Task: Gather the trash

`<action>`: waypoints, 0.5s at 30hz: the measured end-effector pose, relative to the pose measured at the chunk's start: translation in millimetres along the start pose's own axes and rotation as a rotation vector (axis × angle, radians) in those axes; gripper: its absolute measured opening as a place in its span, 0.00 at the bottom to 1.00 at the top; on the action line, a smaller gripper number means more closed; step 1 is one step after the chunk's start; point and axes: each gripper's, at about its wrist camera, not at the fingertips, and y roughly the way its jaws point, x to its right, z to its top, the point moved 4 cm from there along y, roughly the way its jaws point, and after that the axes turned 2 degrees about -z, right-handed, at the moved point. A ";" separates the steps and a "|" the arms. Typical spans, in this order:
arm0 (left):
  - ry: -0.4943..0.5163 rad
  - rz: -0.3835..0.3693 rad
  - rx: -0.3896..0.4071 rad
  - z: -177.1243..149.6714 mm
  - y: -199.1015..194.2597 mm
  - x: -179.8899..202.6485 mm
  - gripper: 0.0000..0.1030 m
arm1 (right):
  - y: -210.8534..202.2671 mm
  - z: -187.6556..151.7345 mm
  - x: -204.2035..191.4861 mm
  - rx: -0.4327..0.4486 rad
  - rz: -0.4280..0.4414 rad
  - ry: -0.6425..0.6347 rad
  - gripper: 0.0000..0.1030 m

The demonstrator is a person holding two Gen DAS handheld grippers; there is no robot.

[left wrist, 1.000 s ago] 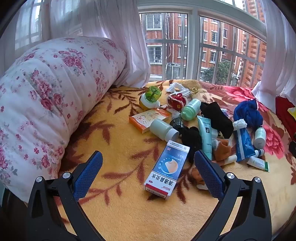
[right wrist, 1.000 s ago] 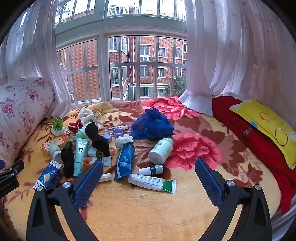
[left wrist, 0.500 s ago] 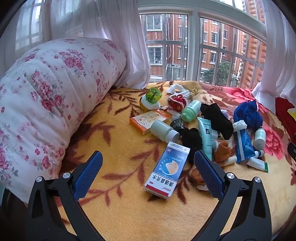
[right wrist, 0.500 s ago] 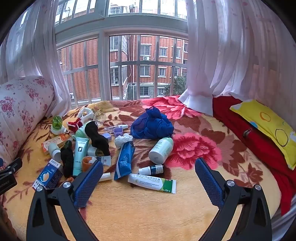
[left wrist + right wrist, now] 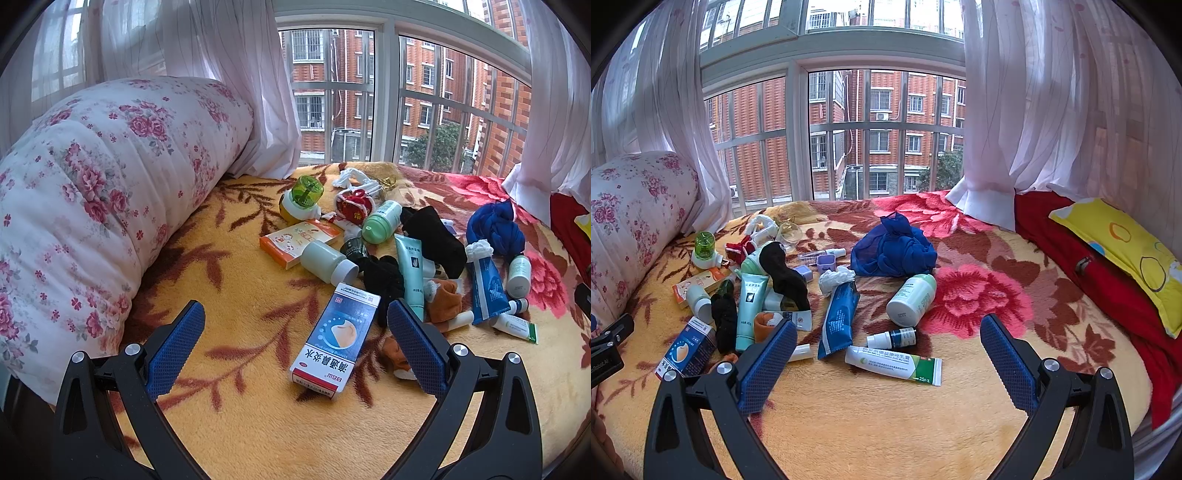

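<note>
A heap of clutter lies on the flowered blanket [image 5: 240, 266]. Nearest my open left gripper [image 5: 295, 332] is a blue and white medicine box [image 5: 334, 339], lying between its fingers, untouched. Behind it are a pale bottle [image 5: 327, 260], an orange box [image 5: 299, 236], a green-capped device [image 5: 303, 194], a teal tube [image 5: 412, 273] and black socks [image 5: 439, 240]. My right gripper [image 5: 888, 352] hangs open above a white and green tube [image 5: 894, 363], a small dropper bottle [image 5: 892, 338], a blue tube [image 5: 836, 319] and a white bottle [image 5: 912, 299]. A blue cloth bundle [image 5: 894, 249] sits further back.
A rolled floral quilt [image 5: 92, 184] bounds the left side. The barred window [image 5: 849, 136] and sheer curtains [image 5: 1034, 110] close off the back. A red cover [image 5: 1108, 288] and yellow pillow [image 5: 1126, 251] lie on the right. The left gripper's body [image 5: 605, 350] shows at the right view's left edge.
Both views have barely shifted. The left gripper's body has slid slightly toward the left edge of the right wrist view. No item has moved.
</note>
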 end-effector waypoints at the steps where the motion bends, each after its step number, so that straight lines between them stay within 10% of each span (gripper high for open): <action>1: 0.001 -0.001 -0.002 0.6 2.8 3.2 0.94 | -0.2 -0.1 0.2 0.000 0.001 0.000 0.95; 15: -0.001 0.003 0.000 1.7 4.0 2.3 0.94 | -2.1 -0.5 0.1 0.001 0.000 -0.002 0.95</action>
